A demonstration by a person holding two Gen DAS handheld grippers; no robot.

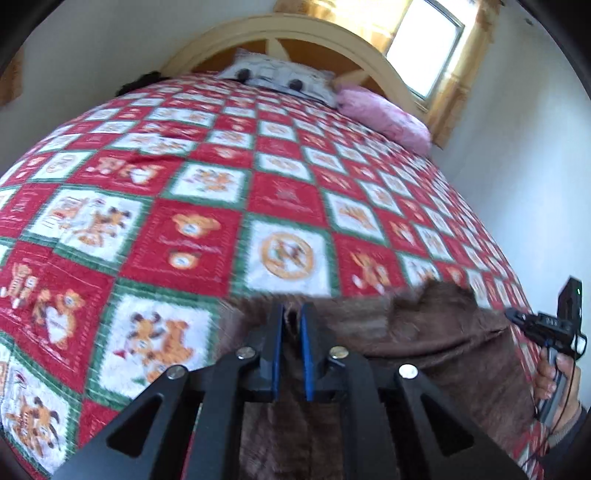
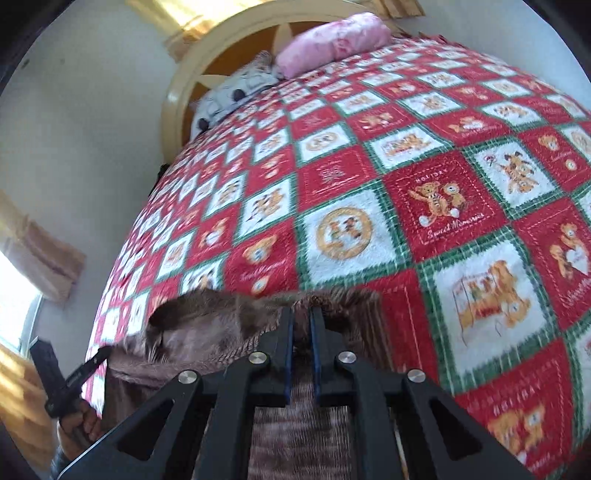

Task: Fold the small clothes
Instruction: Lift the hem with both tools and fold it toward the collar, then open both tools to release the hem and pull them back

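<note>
A brown furry garment (image 1: 424,332) hangs between my two grippers above the near edge of the bed. My left gripper (image 1: 292,314) is shut on one top edge of it, with the cloth pinched between the blue pads. My right gripper (image 2: 302,317) is shut on the other top edge of the garment (image 2: 207,325). The cloth sags in a fold between the two grips and hangs down below the fingers. The right gripper also shows at the right edge of the left wrist view (image 1: 509,315), and the left one shows at the lower left of the right wrist view (image 2: 105,350).
The bed carries a red, white and green checked blanket (image 1: 207,206) with teddy bear prints. At the headboard (image 1: 295,29) lie a white pillow (image 1: 280,75) and a pink pillow (image 1: 384,114). A window (image 1: 424,44) with yellow curtains is behind. White walls flank the bed.
</note>
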